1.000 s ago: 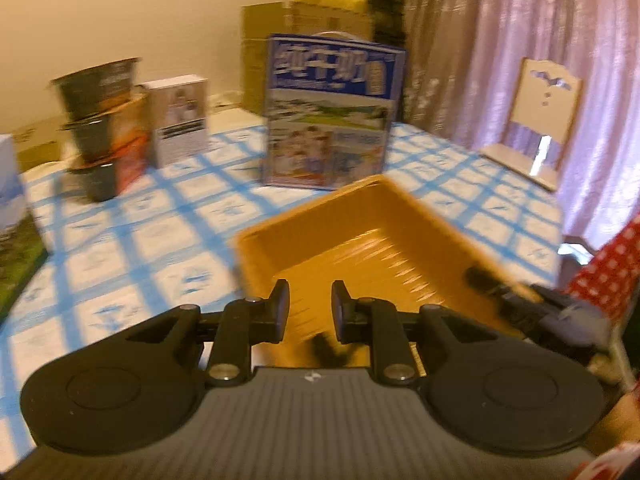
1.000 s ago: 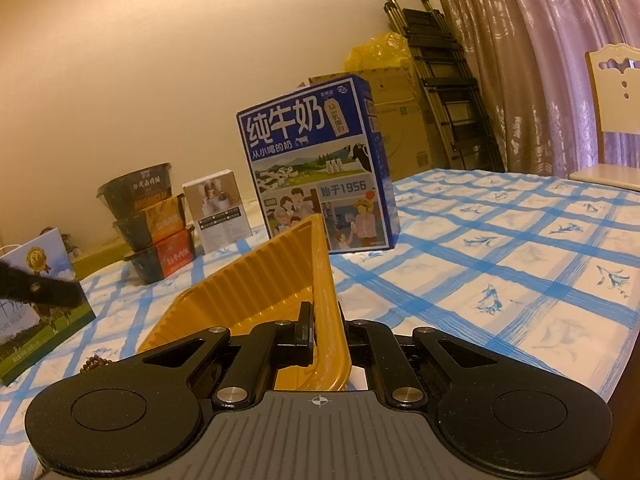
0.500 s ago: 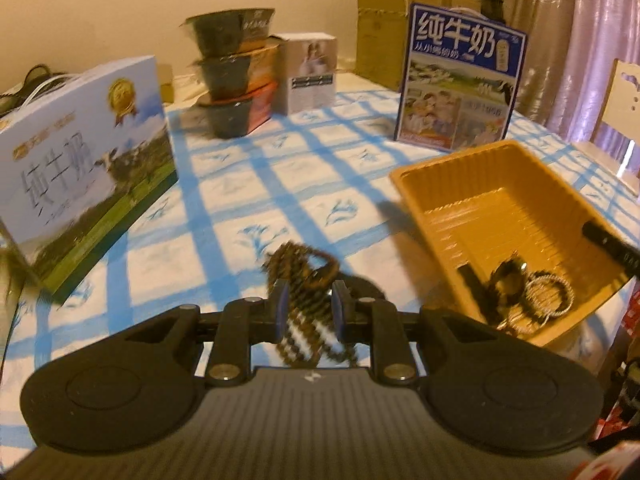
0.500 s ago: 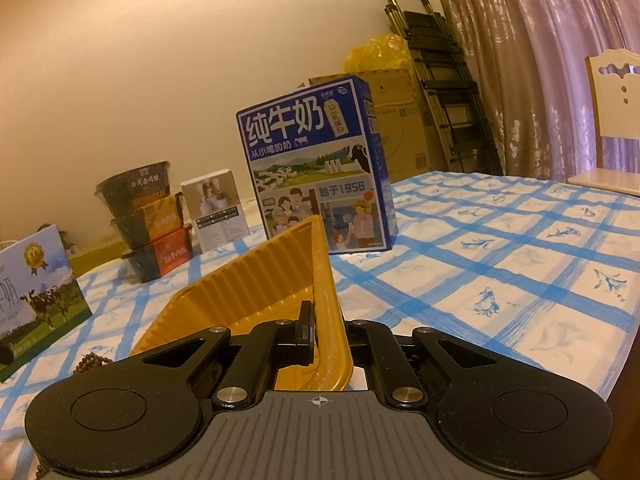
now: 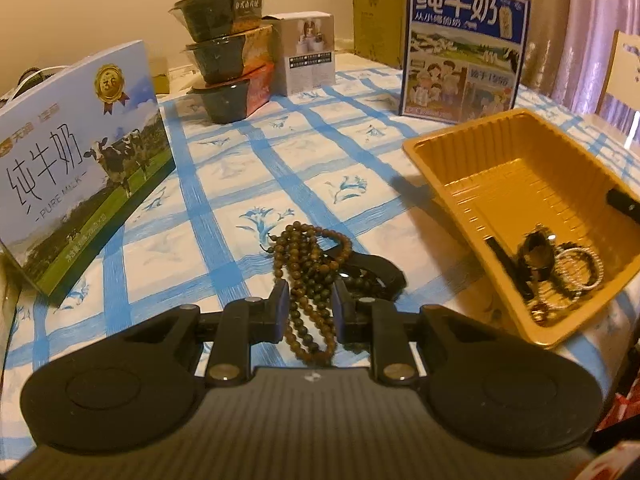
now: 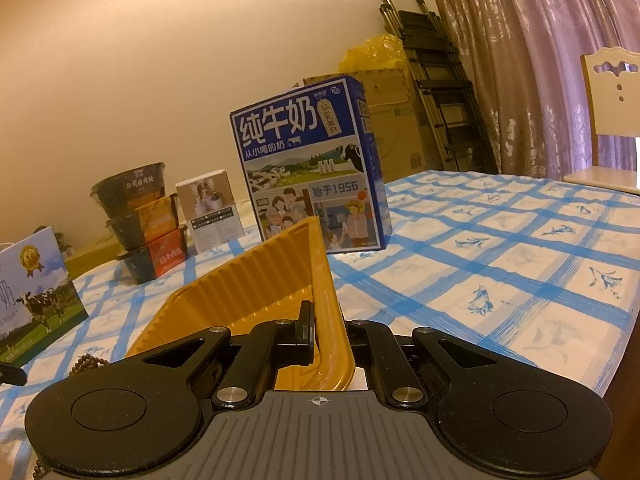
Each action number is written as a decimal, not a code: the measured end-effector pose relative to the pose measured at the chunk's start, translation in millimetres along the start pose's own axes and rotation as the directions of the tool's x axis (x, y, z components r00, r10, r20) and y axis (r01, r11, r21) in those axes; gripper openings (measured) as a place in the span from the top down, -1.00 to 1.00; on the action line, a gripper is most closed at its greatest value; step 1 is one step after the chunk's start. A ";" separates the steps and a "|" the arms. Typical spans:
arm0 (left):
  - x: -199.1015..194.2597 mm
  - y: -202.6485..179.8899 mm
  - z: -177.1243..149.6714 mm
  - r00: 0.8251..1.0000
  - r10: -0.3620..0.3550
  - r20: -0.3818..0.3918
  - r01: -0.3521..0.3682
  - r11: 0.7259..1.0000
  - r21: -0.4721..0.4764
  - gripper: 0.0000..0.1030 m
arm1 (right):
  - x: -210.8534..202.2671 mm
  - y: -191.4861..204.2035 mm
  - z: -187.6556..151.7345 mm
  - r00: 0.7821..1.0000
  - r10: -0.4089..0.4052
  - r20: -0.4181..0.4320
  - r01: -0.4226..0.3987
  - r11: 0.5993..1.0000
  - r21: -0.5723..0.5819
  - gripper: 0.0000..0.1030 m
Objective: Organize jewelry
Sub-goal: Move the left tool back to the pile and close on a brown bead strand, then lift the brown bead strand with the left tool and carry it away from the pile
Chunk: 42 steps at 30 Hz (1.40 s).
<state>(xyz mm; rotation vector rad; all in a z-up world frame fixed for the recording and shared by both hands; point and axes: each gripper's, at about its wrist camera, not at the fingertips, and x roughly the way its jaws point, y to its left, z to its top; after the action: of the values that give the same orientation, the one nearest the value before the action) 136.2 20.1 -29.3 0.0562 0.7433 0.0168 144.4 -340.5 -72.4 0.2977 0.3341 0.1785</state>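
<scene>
A string of brown wooden beads (image 5: 310,270) lies on the blue-checked tablecloth. My left gripper (image 5: 308,303) is open, one finger on each side of the strand, low over it. A yellow plastic tray (image 5: 502,172) stands to the right and holds a dark ring, a silver bracelet (image 5: 580,270) and a black stick. My right gripper (image 6: 330,326) is shut on the tray's right wall (image 6: 326,300). The beads show at the left edge of the right wrist view (image 6: 86,362).
A light-blue milk box (image 5: 76,160) stands at the left. Stacked dark bowls (image 5: 228,52), a small white box (image 5: 310,52) and a blue milk carton (image 5: 464,44) stand at the back. A chair (image 6: 610,116) is at the right.
My left gripper swung left from over the tray and came down around the brown beads. The right gripper kept its hold on the tray wall.
</scene>
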 end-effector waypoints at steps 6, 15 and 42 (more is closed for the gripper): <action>27.2 10.4 2.7 0.999 0.033 -0.026 -0.033 0.999 0.022 0.62 | 0.0 0.2 0.1 1.000 -0.001 0.000 0.001 1.000 -0.002 0.87; 67.7 14.9 7.0 0.996 0.059 -0.073 -0.053 0.995 0.083 0.62 | -0.1 -0.6 0.1 1.000 -0.001 0.000 0.001 1.000 -0.003 0.87; 20.6 12.7 55.0 0.998 0.012 0.068 -0.020 0.993 0.112 0.88 | -0.8 -4.3 -2.5 1.000 0.009 0.000 -0.009 1.000 -0.001 0.87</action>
<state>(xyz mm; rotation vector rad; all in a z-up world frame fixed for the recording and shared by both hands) 188.6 31.1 -2.1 0.1698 0.6757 -0.0119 143.3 -344.1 -75.8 0.2981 0.3324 0.1874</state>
